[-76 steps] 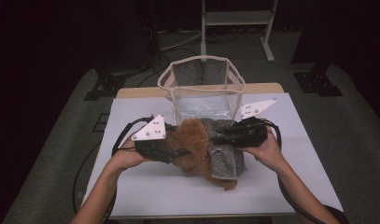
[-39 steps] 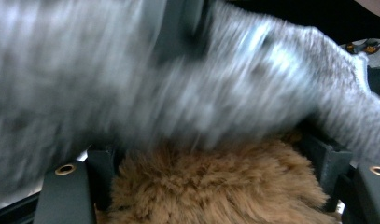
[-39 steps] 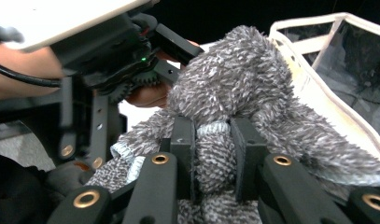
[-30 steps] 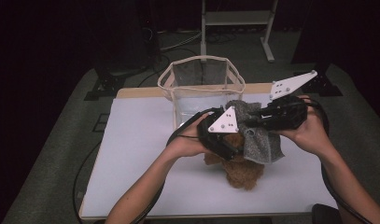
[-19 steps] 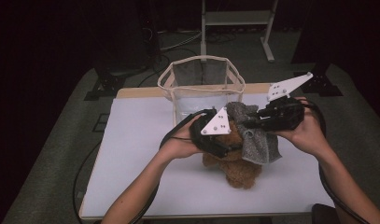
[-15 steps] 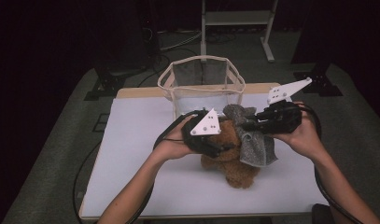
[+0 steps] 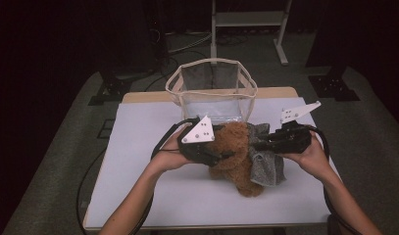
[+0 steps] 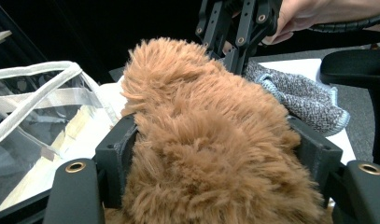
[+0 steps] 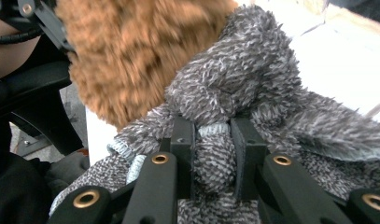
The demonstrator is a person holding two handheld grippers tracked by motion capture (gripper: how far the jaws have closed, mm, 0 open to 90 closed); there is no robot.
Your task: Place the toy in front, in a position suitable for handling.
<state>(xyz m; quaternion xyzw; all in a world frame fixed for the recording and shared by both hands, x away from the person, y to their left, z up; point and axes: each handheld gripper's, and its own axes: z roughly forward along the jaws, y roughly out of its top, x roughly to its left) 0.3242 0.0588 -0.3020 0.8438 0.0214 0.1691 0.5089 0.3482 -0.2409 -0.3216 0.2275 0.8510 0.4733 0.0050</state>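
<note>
No brand, label or legible writing can be made out on anything shown. A brown, shaggy plush toy [image 7: 234, 156] is seen lying on the white table top [image 7: 138, 147], just in front of a clear plastic bag with white fabric trim [image 7: 211, 88] that stands upright at the far side; nothing can be made out inside it. A grey knitted cloth with a pale blue edge [image 7: 265, 164] is draped against the toy's right side and touches it.

The left gripper [image 7: 221, 155] is held against the toy from the left, and in the left gripper view its jaws are set wide apart with the brown fur [image 8: 211, 140] pressed between them, so it is clamped on the toy. The right gripper [image 7: 258, 145] is brought in from the right; in the right gripper view its jaws are closed on a fold of the grey cloth [image 9: 213, 154]. Dark floor and a metal stand [image 7: 248, 19] are seen beyond the table.
</note>
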